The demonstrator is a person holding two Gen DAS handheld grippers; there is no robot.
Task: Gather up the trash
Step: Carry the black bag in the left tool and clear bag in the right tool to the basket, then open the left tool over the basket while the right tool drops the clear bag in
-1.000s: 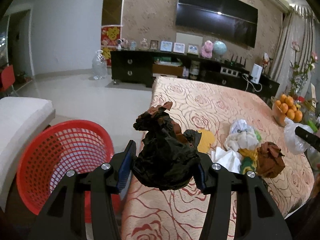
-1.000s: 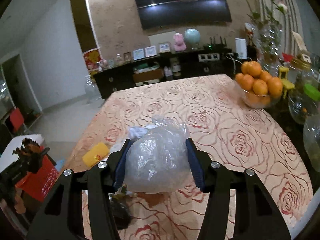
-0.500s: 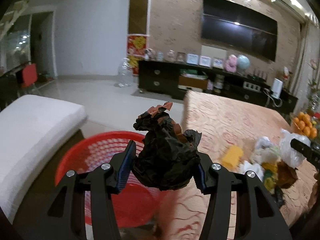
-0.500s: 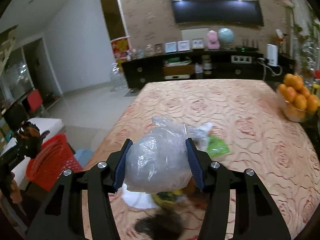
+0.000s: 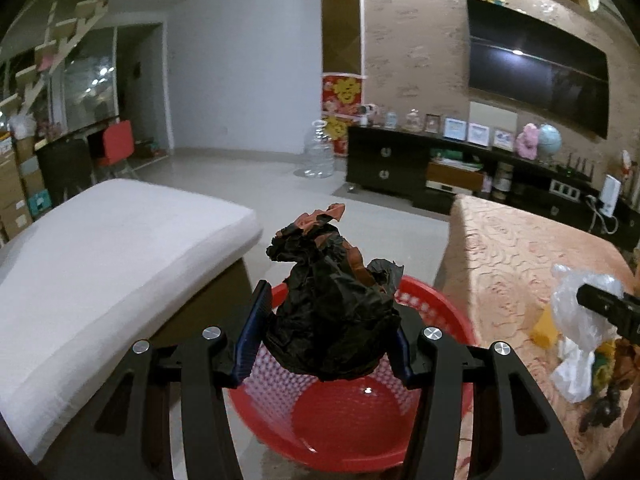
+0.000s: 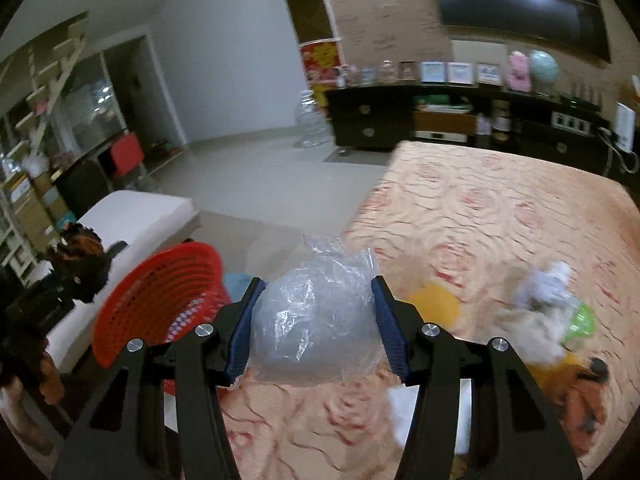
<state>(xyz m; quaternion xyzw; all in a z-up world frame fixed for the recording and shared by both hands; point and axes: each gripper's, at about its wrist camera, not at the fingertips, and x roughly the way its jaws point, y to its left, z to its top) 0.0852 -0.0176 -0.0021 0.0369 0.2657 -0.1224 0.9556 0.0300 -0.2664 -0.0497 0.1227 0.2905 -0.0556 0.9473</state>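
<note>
My left gripper is shut on a crumpled black and brown wrapper and holds it above the red mesh basket, which stands on the floor beside the table. My right gripper is shut on a clear plastic bag over the table's left edge, with the basket to its left. The left gripper with the wrapper shows at the far left of the right wrist view. More trash lies on the table: a yellow piece, white paper, a green scrap and a brown wrapper.
The table has a peach rose-pattern cloth. A white cushioned bench stands left of the basket. A dark TV cabinet runs along the far wall, with a clear water jug on the floor.
My left gripper has swung left from over the table to above the red basket, still holding the wrapper. My right gripper has moved left toward the table edge with the bag.
</note>
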